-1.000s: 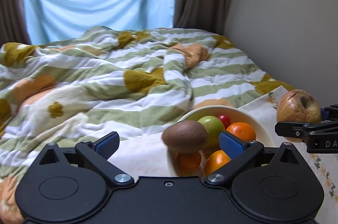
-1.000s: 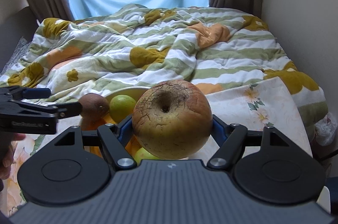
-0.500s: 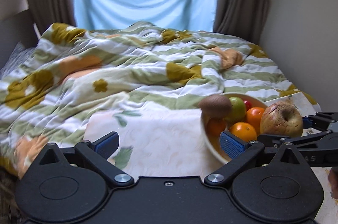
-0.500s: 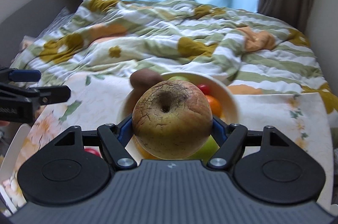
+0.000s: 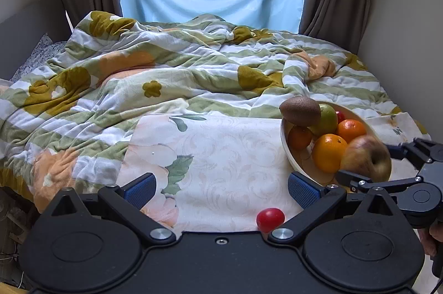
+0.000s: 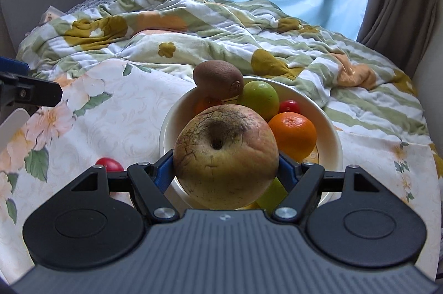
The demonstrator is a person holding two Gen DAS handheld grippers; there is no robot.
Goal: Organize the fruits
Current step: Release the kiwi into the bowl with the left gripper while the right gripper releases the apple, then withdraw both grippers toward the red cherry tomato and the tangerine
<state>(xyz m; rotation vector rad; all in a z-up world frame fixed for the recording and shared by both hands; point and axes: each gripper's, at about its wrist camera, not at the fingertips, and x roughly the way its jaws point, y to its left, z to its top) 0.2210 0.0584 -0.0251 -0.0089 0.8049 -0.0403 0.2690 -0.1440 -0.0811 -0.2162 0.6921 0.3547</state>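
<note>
My right gripper (image 6: 225, 172) is shut on a big mottled yellow-brown apple (image 6: 225, 155) and holds it over the near rim of a cream bowl (image 6: 331, 133). The apple (image 5: 365, 158) also shows in the left wrist view, at the bowl's (image 5: 285, 138) near right side. The bowl holds a brown kiwi (image 6: 217, 79), a green apple (image 6: 260, 97), oranges (image 6: 293, 133) and a small red fruit (image 6: 289, 106). My left gripper (image 5: 220, 187) is open and empty, left of the bowl. A small red tomato (image 5: 270, 219) lies on the floral cloth between its fingers.
The bowl stands on a floral cloth (image 5: 221, 155) spread over a bed with a rumpled striped quilt (image 5: 166, 72). A wall (image 5: 401, 17) runs along the right side. Curtains and a blue sheet cover the window at the back.
Both grippers have pulled back and risen, so more of the bed shows. The right gripper has carried the apple in over the bowl's near rim. The red tomato has come into view.
</note>
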